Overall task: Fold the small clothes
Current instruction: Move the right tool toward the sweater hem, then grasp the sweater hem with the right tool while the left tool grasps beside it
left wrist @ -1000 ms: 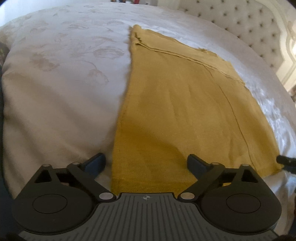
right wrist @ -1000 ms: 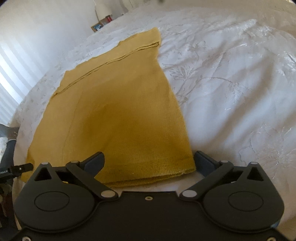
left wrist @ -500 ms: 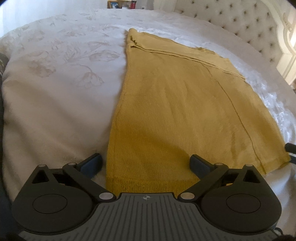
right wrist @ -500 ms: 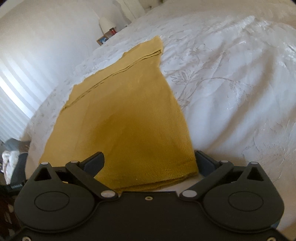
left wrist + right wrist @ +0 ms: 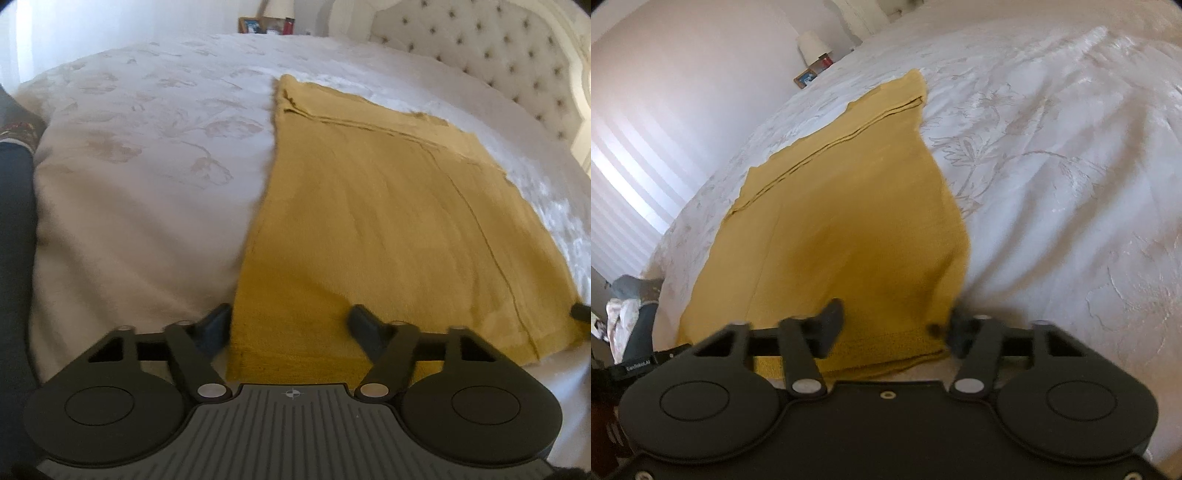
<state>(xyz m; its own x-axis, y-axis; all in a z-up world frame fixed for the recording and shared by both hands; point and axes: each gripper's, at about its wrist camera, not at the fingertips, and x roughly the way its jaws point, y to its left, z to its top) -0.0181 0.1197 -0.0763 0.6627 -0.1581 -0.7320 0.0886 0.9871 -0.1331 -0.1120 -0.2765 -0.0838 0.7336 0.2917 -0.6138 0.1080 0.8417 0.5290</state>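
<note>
A wide bed [image 5: 147, 192] with a white flower-patterned cover meets a cream button-tufted headboard [image 5: 498, 62], with a small lamp [image 5: 812, 46] and a picture frame [image 5: 805, 78] beyond it by a pale wall [image 5: 683, 74] striped with sunlight.

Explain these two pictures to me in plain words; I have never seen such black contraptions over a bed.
There is no robot here: a person holds a two-finger gripper in each hand, and each carries a wide-angle camera looking along its fingers. One picture comes from the left gripper, the other from the right gripper. A mustard-yellow garment lies flat on a bed with a pale flowered cover; a tufted headboard stands behind. Each gripper sits at a near corner of the garment with its hem between the jaws, which have just been closing. Whether the pads already pinch the cloth is unclear.
</note>
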